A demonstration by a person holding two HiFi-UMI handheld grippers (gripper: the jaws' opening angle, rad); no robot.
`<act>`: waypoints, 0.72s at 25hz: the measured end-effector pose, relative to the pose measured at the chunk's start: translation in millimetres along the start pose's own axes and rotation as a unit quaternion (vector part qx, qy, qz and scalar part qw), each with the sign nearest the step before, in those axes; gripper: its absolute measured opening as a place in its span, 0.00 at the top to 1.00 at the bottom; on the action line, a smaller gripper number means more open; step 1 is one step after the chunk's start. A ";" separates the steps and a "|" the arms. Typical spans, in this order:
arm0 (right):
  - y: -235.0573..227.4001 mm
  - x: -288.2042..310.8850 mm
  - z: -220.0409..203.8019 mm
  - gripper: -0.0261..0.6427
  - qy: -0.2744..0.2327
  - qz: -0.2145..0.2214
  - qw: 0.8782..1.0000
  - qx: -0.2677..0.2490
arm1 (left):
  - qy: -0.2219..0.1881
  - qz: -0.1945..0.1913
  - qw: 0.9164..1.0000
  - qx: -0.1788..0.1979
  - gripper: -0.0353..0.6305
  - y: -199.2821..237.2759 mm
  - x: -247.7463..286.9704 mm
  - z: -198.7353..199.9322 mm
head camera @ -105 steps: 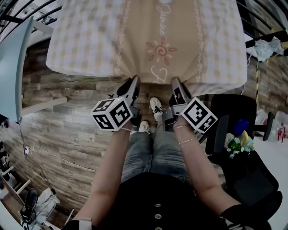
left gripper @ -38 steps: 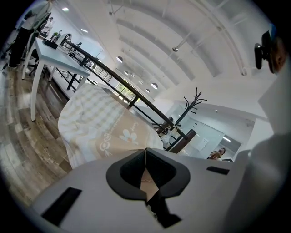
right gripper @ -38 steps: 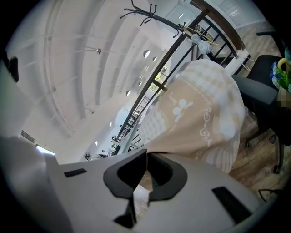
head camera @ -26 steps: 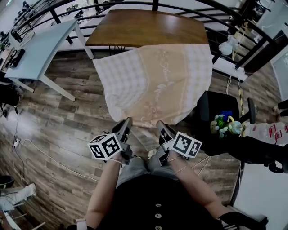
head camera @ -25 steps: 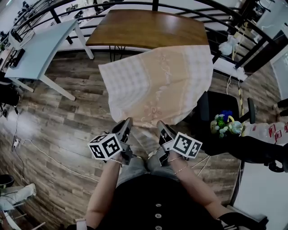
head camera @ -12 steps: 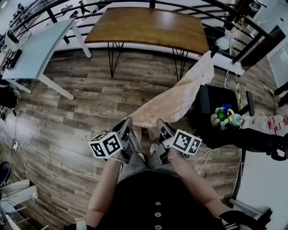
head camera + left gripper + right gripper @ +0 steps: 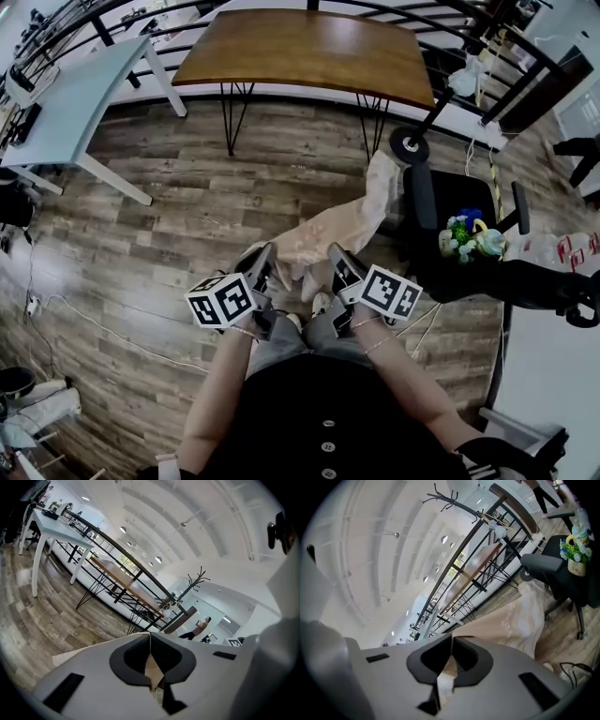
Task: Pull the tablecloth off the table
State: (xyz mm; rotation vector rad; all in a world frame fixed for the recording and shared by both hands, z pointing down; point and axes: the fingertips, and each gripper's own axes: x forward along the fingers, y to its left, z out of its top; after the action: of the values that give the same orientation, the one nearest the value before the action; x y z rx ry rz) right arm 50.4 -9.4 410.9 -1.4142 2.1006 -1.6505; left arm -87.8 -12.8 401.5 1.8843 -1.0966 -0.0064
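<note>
The beige tablecloth (image 7: 337, 225) lies crumpled on the wood floor, trailing from my two grippers to the foot of a black chair. The brown wooden table (image 7: 309, 47) stands bare at the top of the head view. My left gripper (image 7: 264, 255) is shut on the cloth's near edge, and a strip of fabric shows between its closed jaws in the left gripper view (image 7: 151, 663). My right gripper (image 7: 334, 255) is shut on the same edge. In the right gripper view the tablecloth (image 7: 511, 625) runs away from the right gripper (image 7: 450, 660) towards the chair.
A black office chair (image 7: 450, 216) stands right of the cloth, with a small pot of flowers (image 7: 464, 239) beside it. A light blue table (image 7: 66, 94) is at the left. A black railing (image 7: 469, 56) runs behind the wooden table. Cables lie on the floor at the left and right.
The cloth, spread in the air off the table's front a second ago, has dropped and collapsed onto the floor against the chair. Both grippers stay nearly where they were.
</note>
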 end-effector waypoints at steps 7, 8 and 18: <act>-5.9 -3.8 -1.0 0.92 0.006 -0.007 1.000 -0.006 | 0.011 0.004 1.000 0.000 0.92 -0.5 2.4 -10.4; -5.1 -4.0 -2.1 0.92 0.009 -0.006 1.000 -0.009 | 0.010 0.004 1.000 -0.002 0.92 0.5 2.0 -10.5; -4.4 -8.4 -1.6 0.92 0.015 0.001 1.000 -0.013 | 0.004 0.005 1.000 -0.004 0.92 -4.6 2.3 -9.7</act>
State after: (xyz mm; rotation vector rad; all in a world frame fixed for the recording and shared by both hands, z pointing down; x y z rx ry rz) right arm 56.8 -2.2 411.5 -1.4034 2.1468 -1.6586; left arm -79.2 -6.8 404.7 1.8693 -1.0987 0.0033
